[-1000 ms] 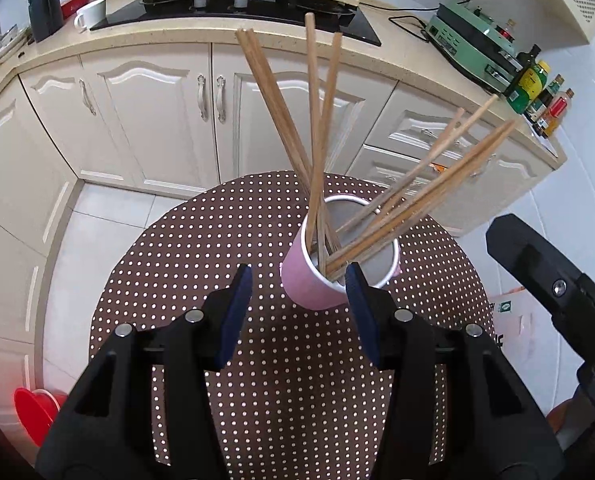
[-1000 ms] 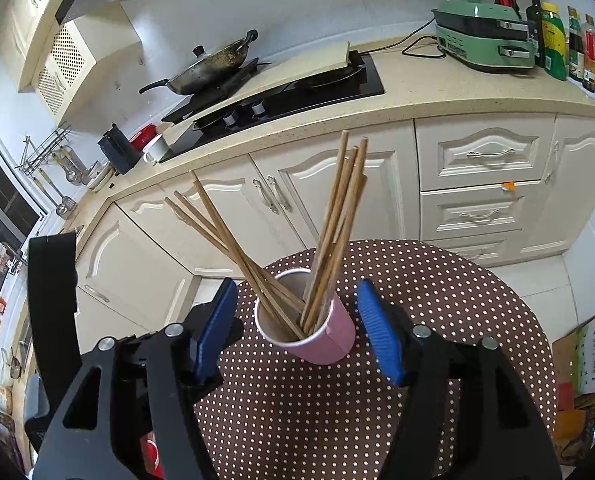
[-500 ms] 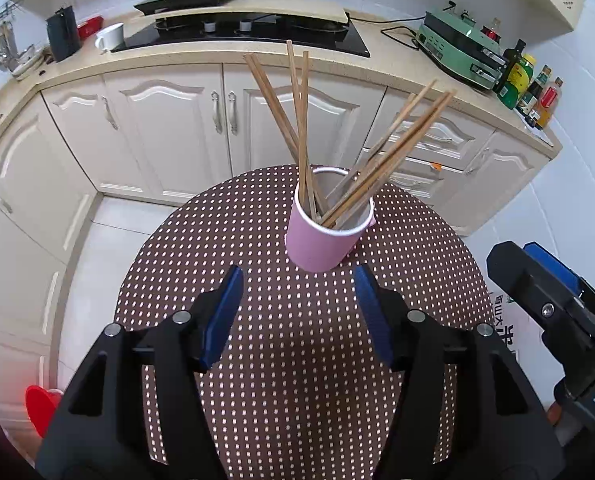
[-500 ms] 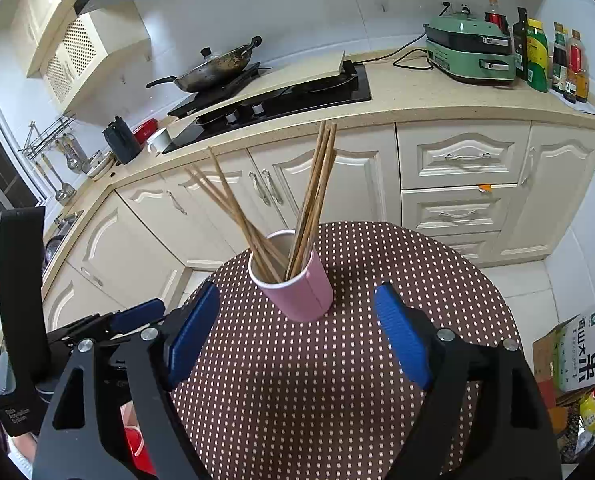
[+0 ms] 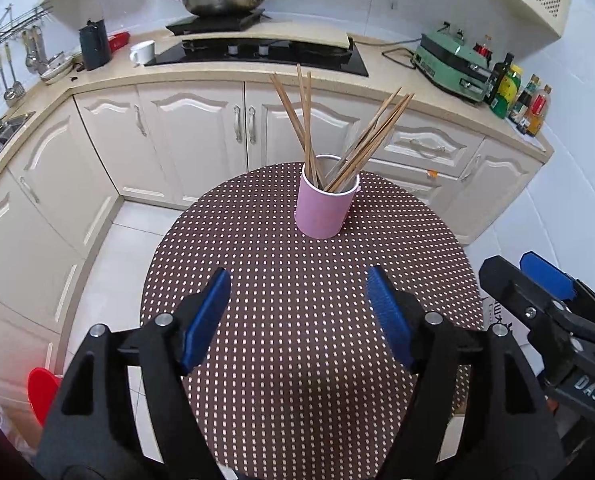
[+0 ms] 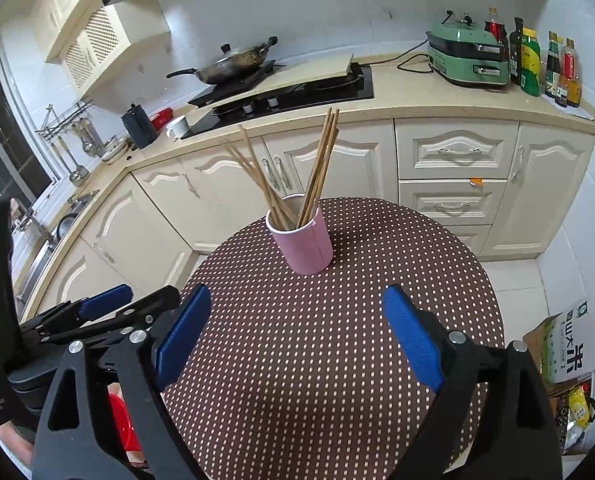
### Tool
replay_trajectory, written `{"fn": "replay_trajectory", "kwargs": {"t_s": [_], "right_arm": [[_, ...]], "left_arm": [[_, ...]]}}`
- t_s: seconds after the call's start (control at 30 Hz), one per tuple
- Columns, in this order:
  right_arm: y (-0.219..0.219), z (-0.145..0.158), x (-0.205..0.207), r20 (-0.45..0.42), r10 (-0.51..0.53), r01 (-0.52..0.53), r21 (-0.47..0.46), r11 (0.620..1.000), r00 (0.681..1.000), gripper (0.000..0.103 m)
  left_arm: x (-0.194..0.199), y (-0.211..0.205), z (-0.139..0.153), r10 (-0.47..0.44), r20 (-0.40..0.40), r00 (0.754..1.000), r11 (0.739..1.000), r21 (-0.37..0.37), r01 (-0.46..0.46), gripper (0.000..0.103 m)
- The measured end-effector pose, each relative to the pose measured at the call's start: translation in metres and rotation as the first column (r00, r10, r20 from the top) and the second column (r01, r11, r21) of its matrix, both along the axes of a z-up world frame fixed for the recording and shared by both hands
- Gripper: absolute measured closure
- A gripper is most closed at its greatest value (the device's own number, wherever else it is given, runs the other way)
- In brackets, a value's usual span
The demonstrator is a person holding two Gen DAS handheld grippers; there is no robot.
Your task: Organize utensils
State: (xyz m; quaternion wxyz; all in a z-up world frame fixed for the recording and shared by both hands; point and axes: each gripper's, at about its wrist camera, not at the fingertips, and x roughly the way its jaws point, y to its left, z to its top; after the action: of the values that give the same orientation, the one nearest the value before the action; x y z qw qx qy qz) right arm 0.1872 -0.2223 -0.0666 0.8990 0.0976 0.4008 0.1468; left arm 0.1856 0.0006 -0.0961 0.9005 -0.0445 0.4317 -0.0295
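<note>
A pink cup [image 5: 324, 209] stands upright on the far part of a round brown dotted table [image 5: 297, 320]. Several wooden chopsticks [image 5: 337, 136] stand in it, fanned left and right. The cup [image 6: 303, 243] and chopsticks [image 6: 317, 168] also show in the right wrist view. My left gripper [image 5: 299, 312] is open and empty, well back from the cup above the table. My right gripper [image 6: 295, 334] is open and empty, also back from the cup. The right gripper shows at the right edge of the left wrist view [image 5: 537, 296]; the left gripper shows at the left of the right wrist view [image 6: 105, 308].
Cream kitchen cabinets [image 5: 201, 128] and a counter with a stove [image 5: 257, 50], wok [image 5: 217, 0] and green appliance [image 5: 453, 64] lie beyond the table. Bottles [image 6: 545, 64] stand at the counter's right end. A red stool [image 5: 43, 392] and a cardboard box [image 6: 569, 344] sit on the floor.
Both grippers have pulled back and up from the cup, which now stands farther away. Their jaws have widened. The cup and chopsticks stay in place.
</note>
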Motion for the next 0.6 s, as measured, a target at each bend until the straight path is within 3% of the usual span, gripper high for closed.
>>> {"fn": "replay_trajectory", "kwargs": {"t_s": [0.4,0.6], "right_arm": [[0.014,0.047,-0.079,0.110,0.060,-0.056,-0.038,0.998,0.992,0.014],[0.018,0.070,-0.137,0.181,0.039,-0.029,-0.058,0.998,0.983,0.010]], "left_arm": [[-0.091,0.009,0.048,-0.011,0.105,0.994,1.000,-0.006,0.011,0.032],[-0.151,0.017,0.078,-0.031,0.184,0.982,0.999,0.024,0.027,0.032]]}}
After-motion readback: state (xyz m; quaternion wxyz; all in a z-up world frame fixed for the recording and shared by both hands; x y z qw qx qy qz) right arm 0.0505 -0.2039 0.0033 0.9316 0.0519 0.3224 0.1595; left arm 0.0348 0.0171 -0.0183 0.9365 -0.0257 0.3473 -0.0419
